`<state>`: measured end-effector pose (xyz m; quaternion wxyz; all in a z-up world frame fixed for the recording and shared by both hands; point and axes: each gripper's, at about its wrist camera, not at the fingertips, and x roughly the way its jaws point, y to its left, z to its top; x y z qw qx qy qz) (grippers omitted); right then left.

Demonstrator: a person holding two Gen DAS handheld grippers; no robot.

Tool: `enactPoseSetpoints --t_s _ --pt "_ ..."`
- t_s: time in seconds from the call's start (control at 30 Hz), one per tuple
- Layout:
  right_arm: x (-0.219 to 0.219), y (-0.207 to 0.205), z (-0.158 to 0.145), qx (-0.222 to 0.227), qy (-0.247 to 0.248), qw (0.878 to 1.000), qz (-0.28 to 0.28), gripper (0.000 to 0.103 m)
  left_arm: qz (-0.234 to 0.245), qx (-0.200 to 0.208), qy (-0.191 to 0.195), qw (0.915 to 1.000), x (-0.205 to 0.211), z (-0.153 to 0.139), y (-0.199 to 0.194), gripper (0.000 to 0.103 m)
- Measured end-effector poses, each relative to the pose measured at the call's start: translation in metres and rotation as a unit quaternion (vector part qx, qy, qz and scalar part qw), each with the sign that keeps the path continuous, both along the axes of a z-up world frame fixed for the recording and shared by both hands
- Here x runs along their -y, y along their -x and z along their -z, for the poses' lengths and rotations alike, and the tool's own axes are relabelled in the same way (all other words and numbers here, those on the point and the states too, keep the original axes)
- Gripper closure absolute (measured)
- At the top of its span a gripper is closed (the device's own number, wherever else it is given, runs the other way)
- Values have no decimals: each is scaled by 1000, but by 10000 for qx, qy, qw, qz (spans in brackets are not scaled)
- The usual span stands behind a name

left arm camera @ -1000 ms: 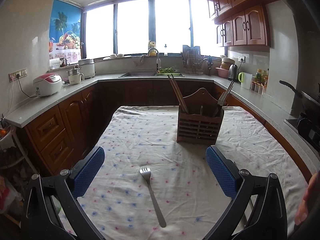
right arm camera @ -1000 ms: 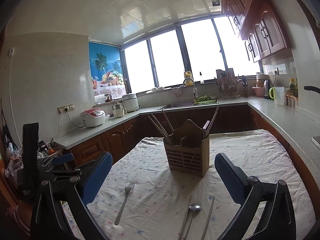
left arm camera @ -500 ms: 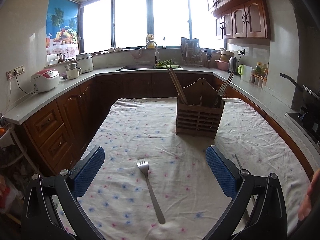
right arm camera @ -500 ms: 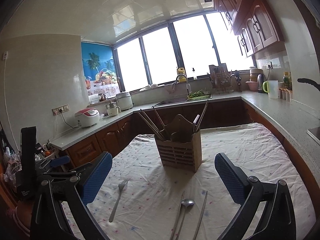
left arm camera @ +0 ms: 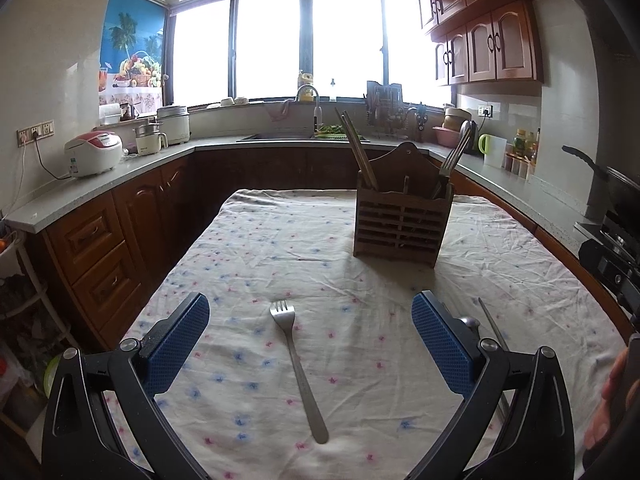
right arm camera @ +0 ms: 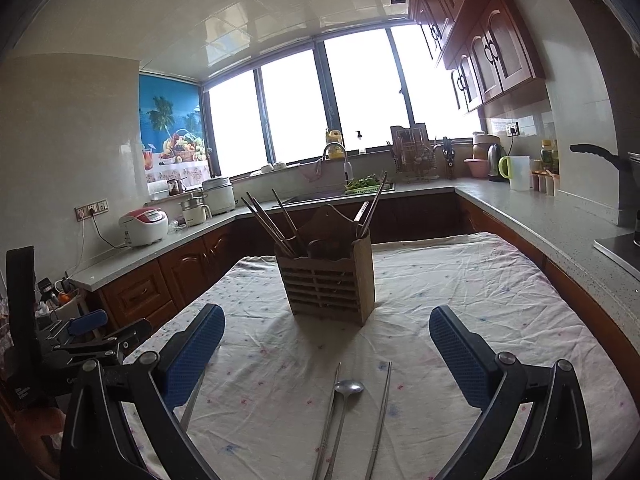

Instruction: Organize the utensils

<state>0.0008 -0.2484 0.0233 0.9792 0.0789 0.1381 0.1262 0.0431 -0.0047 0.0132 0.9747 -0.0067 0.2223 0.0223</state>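
Both tongs are held wide open and empty, the left tongs (left arm camera: 310, 344) over a steel fork (left arm camera: 298, 364) lying flat on the wrinkled floral tablecloth (left arm camera: 280, 248), the right tongs (right arm camera: 327, 348) over a spoon (right arm camera: 344, 404) flanked by metal chopsticks (right arm camera: 380, 420), whose near ends are cut off by the frame. A slatted wooden holder (right arm camera: 330, 280) is seen upright mid-table, chopsticks and utensil handles leaning out; its compartments cannot be made out.

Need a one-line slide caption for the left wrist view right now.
Open left claw hovers over a fork lying on the floral tablecloth, wooden utensil holder standing beyond.
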Motion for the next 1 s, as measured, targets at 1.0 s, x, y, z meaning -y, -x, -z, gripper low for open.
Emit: enactPoseSetpoints --t_s 1.0 --pt "2 -16 -9 -727 -115 9972 -153 0 95 -957 50 9954 0 5 -28 0"
